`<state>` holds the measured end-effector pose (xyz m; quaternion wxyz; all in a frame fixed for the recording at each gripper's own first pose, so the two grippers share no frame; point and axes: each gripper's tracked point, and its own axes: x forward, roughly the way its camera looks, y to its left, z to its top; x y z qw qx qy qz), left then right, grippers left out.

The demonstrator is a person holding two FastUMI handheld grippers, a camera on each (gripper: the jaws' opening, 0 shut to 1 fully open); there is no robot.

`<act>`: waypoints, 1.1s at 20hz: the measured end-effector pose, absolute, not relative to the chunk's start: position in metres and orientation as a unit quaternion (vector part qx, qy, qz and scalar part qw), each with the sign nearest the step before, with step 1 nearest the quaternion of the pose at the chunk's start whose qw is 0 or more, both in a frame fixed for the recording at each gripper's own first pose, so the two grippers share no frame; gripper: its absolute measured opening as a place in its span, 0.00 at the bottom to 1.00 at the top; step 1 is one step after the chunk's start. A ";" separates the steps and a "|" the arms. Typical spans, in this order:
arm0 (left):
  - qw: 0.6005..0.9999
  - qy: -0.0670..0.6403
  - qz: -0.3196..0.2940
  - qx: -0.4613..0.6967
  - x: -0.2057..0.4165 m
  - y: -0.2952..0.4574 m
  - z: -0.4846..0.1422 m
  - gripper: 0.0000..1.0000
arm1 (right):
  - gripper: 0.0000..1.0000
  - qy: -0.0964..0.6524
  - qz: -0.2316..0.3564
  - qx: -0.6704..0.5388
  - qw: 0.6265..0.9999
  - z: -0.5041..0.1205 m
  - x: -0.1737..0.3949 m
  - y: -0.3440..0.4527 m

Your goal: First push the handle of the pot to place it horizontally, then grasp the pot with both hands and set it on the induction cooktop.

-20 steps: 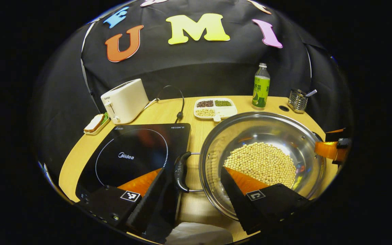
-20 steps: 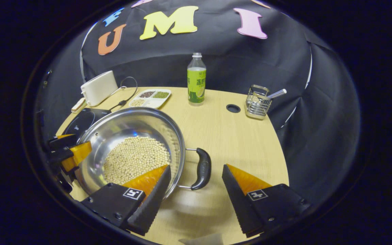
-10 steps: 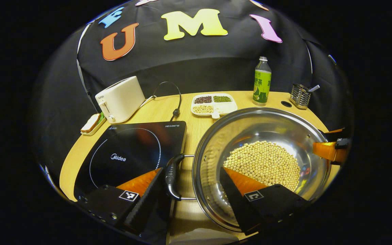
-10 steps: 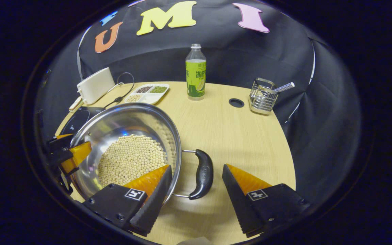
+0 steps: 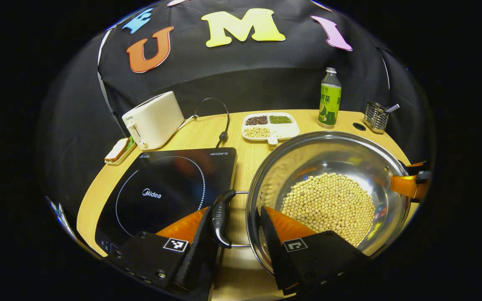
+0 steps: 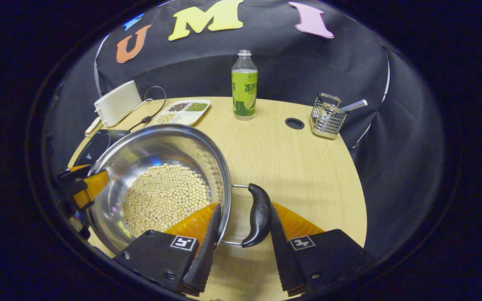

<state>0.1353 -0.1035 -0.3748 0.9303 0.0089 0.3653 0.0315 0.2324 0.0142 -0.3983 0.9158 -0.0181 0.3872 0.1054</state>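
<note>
Your left gripper (image 5: pixel 236 246) sits low in the middle of the left gripper view, its jaws drawn in around the pot's left handle (image 5: pixel 221 217) and the rim wall. The outer finger lies against the black grip and the inner finger dips inside the pot (image 5: pixel 329 154), over the beans (image 5: pixel 329 205). Whether both fingers truly press is hard to judge at this angle, so you cannot call it a firm pinch.

Your right gripper (image 6: pixel 243 246), at the bottom centre of the right gripper view, is narrowed the same way. One finger is inside the rim and the other lies against the outside of the right handle (image 6: pixel 257 215).

The pot rests on the wooden table (image 6: pixel 299 167), centre right in the left gripper view, just beside the cooktop (image 5: pixel 165 188), which lies left of centre. Both handles lie level, sticking out sideways.

At the table's far edge stand a toaster (image 5: pixel 154 120), a divided dish (image 5: pixel 270 125), a green bottle (image 6: pixel 244 88) and a wire holder (image 6: pixel 328 116).
</note>
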 end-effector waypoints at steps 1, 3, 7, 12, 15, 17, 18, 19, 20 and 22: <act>0.929 0.369 0.031 0.009 0.135 -0.103 -0.376 0.66 | 0.63 0.388 0.104 -0.014 0.916 -0.398 0.232 0.014; 0.929 0.370 0.026 0.006 0.136 -0.104 -0.376 0.64 | 0.60 0.390 0.103 -0.010 0.915 -0.397 0.228 0.013; 0.927 0.374 0.015 -0.002 0.133 -0.105 -0.375 0.62 | 0.57 0.393 0.099 0.009 0.914 -0.395 0.221 0.011; 0.930 0.368 0.009 0.000 0.130 -0.107 -0.367 0.62 | 0.59 0.385 0.091 0.014 0.918 -0.387 0.214 0.007; 0.931 0.364 0.006 -0.005 0.128 -0.105 -0.362 0.62 | 0.56 0.376 0.089 0.010 0.922 -0.377 0.211 0.007; 0.933 0.361 0.003 -0.006 0.129 -0.103 -0.356 0.62 | 0.56 0.370 0.086 0.012 0.925 -0.371 0.209 0.008; 0.933 0.359 0.002 -0.005 0.128 -0.101 -0.354 0.62 | 0.56 0.369 0.086 0.015 0.925 -0.369 0.206 0.009; 0.934 0.358 0.002 -0.006 0.128 -0.100 -0.352 0.62 | 0.56 0.368 0.086 0.016 0.926 -0.367 0.205 0.011; 0.934 0.356 0.001 -0.006 0.128 -0.097 -0.349 0.62 | 0.56 0.366 0.085 0.017 0.927 -0.364 0.203 0.012; 0.935 0.353 0.003 -0.009 0.127 -0.092 -0.343 0.62 | 0.56 0.359 0.084 0.017 0.929 -0.358 0.201 0.016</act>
